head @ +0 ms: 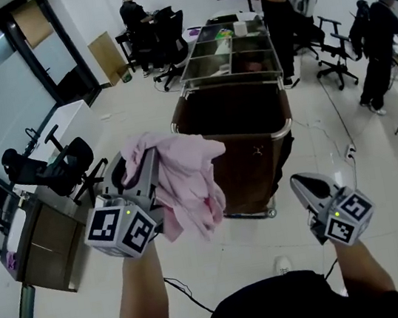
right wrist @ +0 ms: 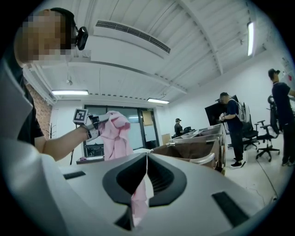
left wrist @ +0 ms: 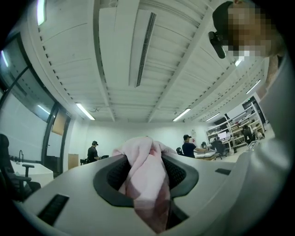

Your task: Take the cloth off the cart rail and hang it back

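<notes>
Pink cloth (head: 188, 182) is hanging bunched from the left gripper (head: 146, 172), jaws clamping it, forearm raised (clear of the cart (head: 245, 140)). The right gripper (head: 300, 183), held lower, is pinching a pink strip (right wrist: 138, 203).

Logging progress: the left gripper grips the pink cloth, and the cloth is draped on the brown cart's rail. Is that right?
Not quite. The left gripper does grip the pink cloth, but the cloth is held up in the air, clear of the brown cart's rail. The right gripper view shows this.

Black top (head: 282, 306), seemingly short-sleeved
</notes>
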{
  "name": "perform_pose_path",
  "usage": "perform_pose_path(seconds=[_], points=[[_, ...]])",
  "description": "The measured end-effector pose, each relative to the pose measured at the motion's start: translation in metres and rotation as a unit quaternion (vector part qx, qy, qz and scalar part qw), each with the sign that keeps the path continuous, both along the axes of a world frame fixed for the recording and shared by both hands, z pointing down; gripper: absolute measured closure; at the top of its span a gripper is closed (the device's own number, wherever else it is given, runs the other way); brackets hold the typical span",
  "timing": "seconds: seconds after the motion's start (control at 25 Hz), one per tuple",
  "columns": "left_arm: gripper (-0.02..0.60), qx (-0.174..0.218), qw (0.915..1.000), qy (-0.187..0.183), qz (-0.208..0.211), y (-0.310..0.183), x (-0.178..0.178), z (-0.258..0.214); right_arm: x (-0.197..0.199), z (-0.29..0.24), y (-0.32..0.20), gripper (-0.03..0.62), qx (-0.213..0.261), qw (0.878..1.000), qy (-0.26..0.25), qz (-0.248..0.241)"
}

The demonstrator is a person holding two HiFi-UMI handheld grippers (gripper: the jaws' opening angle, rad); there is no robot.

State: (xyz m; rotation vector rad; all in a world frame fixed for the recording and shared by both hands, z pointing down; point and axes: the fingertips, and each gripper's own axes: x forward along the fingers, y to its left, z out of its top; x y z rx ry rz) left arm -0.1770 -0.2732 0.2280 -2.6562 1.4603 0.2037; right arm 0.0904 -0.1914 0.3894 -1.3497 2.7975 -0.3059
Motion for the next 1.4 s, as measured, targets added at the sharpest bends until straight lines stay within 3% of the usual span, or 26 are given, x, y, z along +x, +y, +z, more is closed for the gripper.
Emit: perform_pose_path(seconds=[0.2, 0.52, 0.76, 0.92, 1.12, 1.2, 1.28, 1.4], points=[[0.430, 0.013, 0.9998, -0.011, -0.005, -0.057, 0.038, -0.038, 0.035, -0.003, -0.023, 0.574, 0.007, 1.000, -0.011, -0.006], [0.430, 0.007, 0.9987, -0.045, -0.021, -0.173, 0.129, -0.038, 0.081, 0.009, -0.050, 0.574, -0.003, 1.000, -0.012, -0.019], [0.425, -0.056, 0.9945, -0.077, -0.044, -0.269, 0.188, 0.019, 0.106, 0.024, -0.063, 0.574, -0.020, 0.999, -0.009, -0.024], [0.419, -0.109, 0.9848, -0.125, -0.051, -0.310, 0.216, 0.084, 0.119, 0.032, -0.075, 0.574, -0.030, 0.999, -0.010, -0.028], [0.407, -0.159, 0.9712, -0.169, -0.055, -0.330, 0.226, 0.139, 0.137, 0.047, -0.084, 0.574, -0.049, 0.998, -0.012, -0.028], [0.387, -0.193, 0.9609, -0.194, -0.042, -0.331, 0.230, 0.160, 0.143, 0.051, -0.087, 0.574, -0.053, 0.998, -0.016, -0.026], [0.313, -0.231, 0.9475, -0.220, -0.017, -0.329, 0.236, 0.181, 0.148, 0.052, -0.091, 0.574, -0.051, 0.998, -0.023, -0.023], [0.298, -0.259, 0.9348, -0.243, 0.007, -0.324, 0.240, 0.197, 0.150, 0.052, -0.092, 0.574, -0.050, 0.998, -0.026, -0.019]])
